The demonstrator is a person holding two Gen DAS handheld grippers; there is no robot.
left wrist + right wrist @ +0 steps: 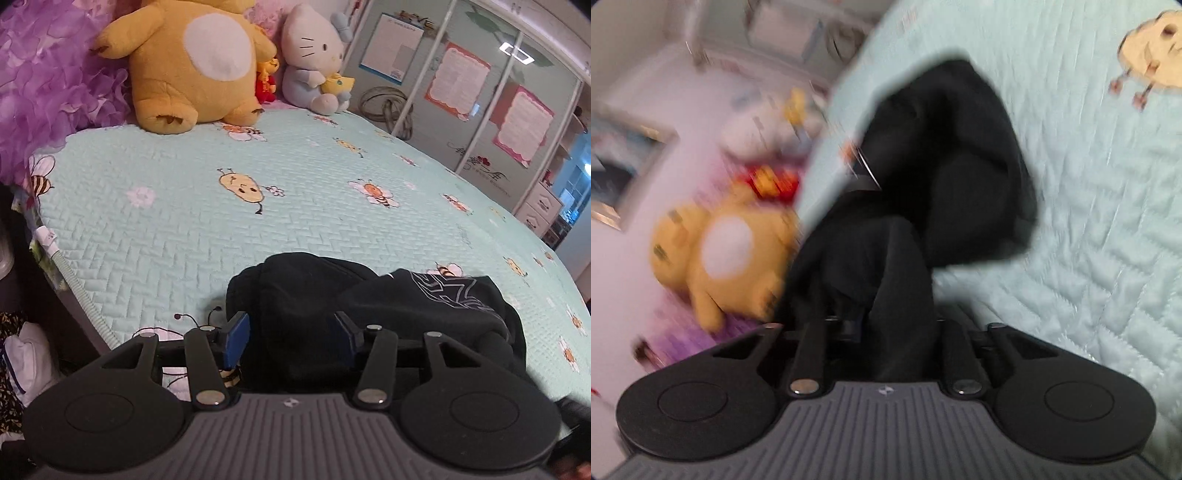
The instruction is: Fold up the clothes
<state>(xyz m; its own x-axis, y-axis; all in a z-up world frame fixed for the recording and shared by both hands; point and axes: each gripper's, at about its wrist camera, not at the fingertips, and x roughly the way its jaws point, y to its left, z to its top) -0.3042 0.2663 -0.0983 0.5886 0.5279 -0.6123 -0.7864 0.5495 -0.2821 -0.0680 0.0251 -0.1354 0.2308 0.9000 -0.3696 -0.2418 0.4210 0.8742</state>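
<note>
**Black garment on quilted bedspread, both grippers at near edge**

Item 1. Crumpled black fabric garment with a pale line-drawn print [369, 306], heaped near the front edge of a pale mint quilted bedspread printed with bees and flowers [184, 221]. Print panel lying uppermost on the right part of the heap.

Item 2. Left gripper, black linkage arms with blue pads [291, 332]. Jaws parted about halfway, set to either side of a dark fold of the garment; left blue pad [236, 341] standing clear of the cloth, right pad close against it, contact not certain.

Item 3. Right gripper, same black build [886, 321]. Jaws drawn narrow, pinching a bunched fold of the black garment; fingertips buried in cloth. Rest of the garment trailing away onto the bedspread. View heavily blurred.

Item 4. Large yellow plush toy with a white belly patch [192, 62], seated at the far end of the bed.

Item 5. Pale grey plush cat with a bow [314, 59], just beside the yellow toy.

Item 6. Purple ruffled fabric [48, 81], far left corner.
</note>
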